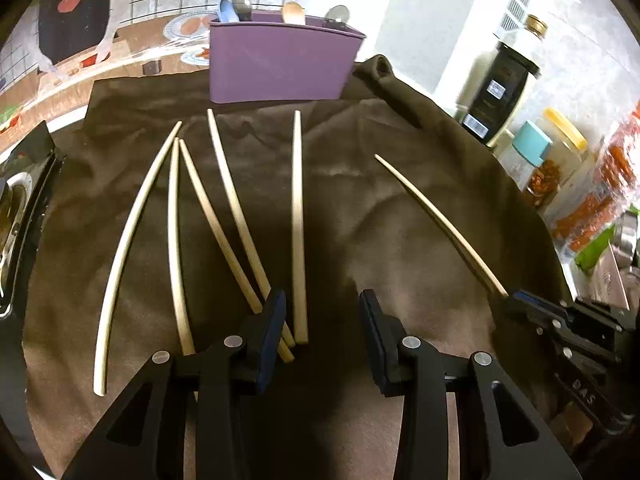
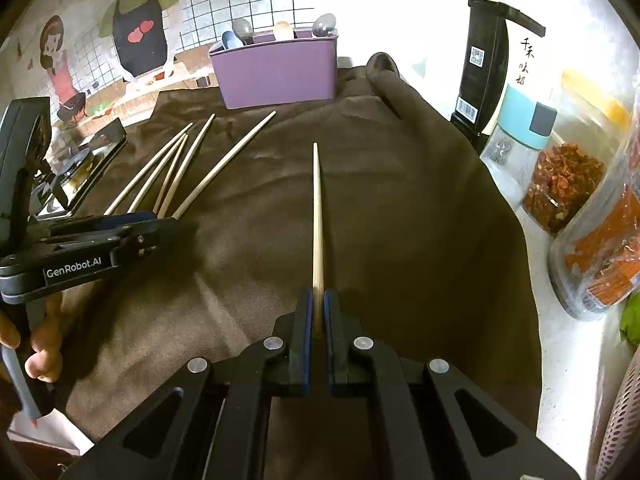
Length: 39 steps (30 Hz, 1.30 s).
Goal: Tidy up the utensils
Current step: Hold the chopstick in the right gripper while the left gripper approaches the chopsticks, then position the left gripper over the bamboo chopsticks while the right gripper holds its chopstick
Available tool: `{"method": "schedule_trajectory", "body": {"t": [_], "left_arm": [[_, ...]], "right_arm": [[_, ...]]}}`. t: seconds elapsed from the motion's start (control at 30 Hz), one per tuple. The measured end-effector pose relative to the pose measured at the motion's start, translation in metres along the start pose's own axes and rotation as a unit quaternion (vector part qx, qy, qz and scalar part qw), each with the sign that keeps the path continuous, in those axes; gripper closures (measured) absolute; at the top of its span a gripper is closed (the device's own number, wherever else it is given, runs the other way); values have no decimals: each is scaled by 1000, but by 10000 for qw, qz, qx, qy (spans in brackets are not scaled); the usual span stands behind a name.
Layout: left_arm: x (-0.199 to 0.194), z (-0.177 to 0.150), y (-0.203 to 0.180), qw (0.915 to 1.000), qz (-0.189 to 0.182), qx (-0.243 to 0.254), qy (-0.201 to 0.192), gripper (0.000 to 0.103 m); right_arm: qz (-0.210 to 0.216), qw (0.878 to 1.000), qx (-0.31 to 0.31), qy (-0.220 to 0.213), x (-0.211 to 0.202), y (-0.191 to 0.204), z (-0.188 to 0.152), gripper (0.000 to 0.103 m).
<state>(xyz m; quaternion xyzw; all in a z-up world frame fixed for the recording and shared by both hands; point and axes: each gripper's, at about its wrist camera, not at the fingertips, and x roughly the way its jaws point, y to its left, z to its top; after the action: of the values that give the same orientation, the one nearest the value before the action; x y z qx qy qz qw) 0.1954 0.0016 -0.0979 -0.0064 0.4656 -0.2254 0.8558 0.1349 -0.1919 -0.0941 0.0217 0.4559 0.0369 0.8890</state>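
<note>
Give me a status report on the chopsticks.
Right gripper shut on one chopstick. Left gripper open, jaws empty, over five loose chopsticks on the cloth. Path to purple holder clear.

A brown cloth (image 2: 400,200) covers the counter before a cartoon kitchen backdrop (image 2: 80,52).

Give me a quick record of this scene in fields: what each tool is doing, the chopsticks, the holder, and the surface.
left tool: open, empty, over the loose chopsticks
right tool: shut on one chopstick
loose chopsticks: five, lying on the cloth
holder: purple, upright at the far edge, spoons inside
cloth: dark brown, wrinkled
jars: at the right
</note>
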Motion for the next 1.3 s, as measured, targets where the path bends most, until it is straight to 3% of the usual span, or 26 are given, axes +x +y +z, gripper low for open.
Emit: {"method": "schedule_trajectory", "body": {"t": [0.1, 0.33, 0.67, 0.83, 0.87, 1.17, 1.3], "left_arm": [[3, -2, -8, 9998, 19, 180, 62, 64], [4, -3, 4, 9994, 172, -278, 90, 65], [6, -13, -4, 9958, 784, -427, -193, 87], [1, -12, -5, 9953, 793, -465, -311, 94], [-4, -12, -6, 9948, 843, -412, -383, 101], [-64, 12, -8, 9891, 899, -255, -1135, 102], [-72, 12, -3, 9919, 555, -308, -1100, 100]], "right_arm": [[16, 10000, 9, 11, 0, 1, -1, 99], [57, 10000, -47, -18, 0, 3, 0, 99], [17, 10000, 4, -19, 0, 0, 1, 99], [-23, 9999, -107, -15, 1, 4, 2, 99], [-30, 9999, -128, -18, 1, 4, 2, 99], [-136, 9989, -346, -288, -21, 7, 19, 99], [-244, 9973, -505, -476, -30, 8, 33, 99]]}}
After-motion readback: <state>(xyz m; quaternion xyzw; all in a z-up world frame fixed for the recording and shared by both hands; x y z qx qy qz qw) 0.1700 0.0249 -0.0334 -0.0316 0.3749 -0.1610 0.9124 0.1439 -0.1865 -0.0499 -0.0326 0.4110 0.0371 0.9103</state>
